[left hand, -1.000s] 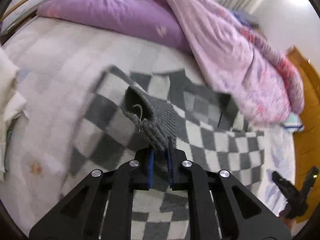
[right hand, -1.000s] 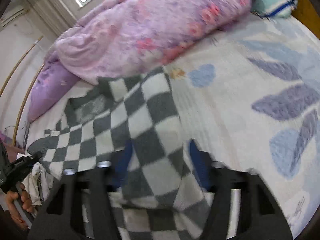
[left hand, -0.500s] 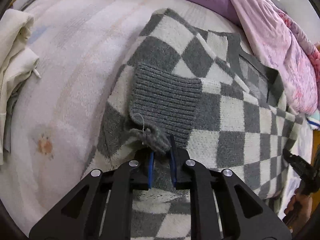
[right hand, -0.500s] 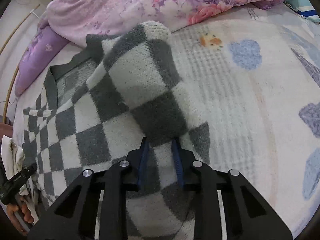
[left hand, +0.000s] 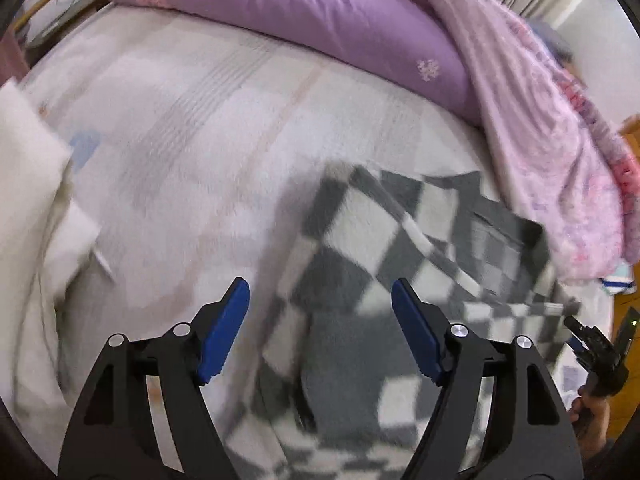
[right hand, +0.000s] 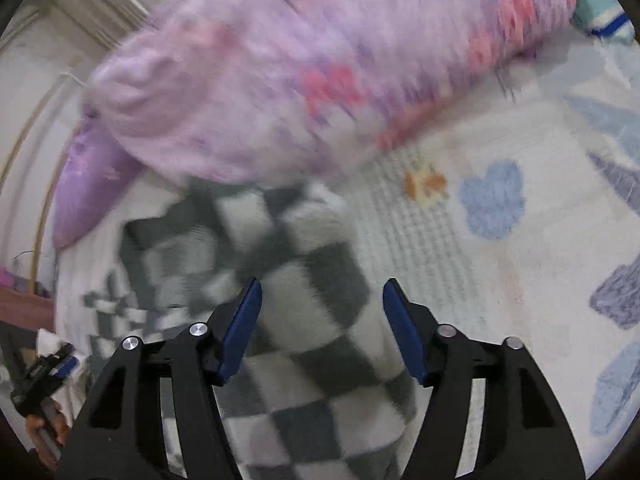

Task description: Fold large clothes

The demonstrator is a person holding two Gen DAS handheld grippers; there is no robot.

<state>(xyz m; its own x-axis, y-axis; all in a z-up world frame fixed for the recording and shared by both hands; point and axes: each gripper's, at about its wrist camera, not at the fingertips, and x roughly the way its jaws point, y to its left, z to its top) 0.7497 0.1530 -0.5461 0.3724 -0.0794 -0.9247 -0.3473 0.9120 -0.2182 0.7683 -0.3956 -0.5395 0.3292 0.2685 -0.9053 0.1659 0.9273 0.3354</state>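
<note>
A grey and white checkered sweater (left hand: pixel 400 264) lies on the bed, both sleeves folded in over its body; it also shows in the right wrist view (right hand: pixel 312 312). My left gripper (left hand: pixel 320 304) is open and empty above the sweater's left side, over its grey ribbed cuff (left hand: pixel 340 376). My right gripper (right hand: pixel 322 300) is open and empty above the sweater's folded right sleeve. Each gripper shows small in the other's view: the right gripper (left hand: pixel 596 348) at the sweater's far side, the left gripper (right hand: pixel 44 376) at the lower left. Both views are blurred.
A purple pillow (left hand: pixel 320 20) and a pink floral quilt (right hand: pixel 320 60) lie along the far side of the bed. Cream clothes (left hand: pixel 28 208) are heaped on the left. The sheet (right hand: pixel 500 240) with blue prints stretches to the right.
Both grippers have opened and let go of the sweater sleeves, which now lie folded over the body. Both grippers have lifted away from the fabric.
</note>
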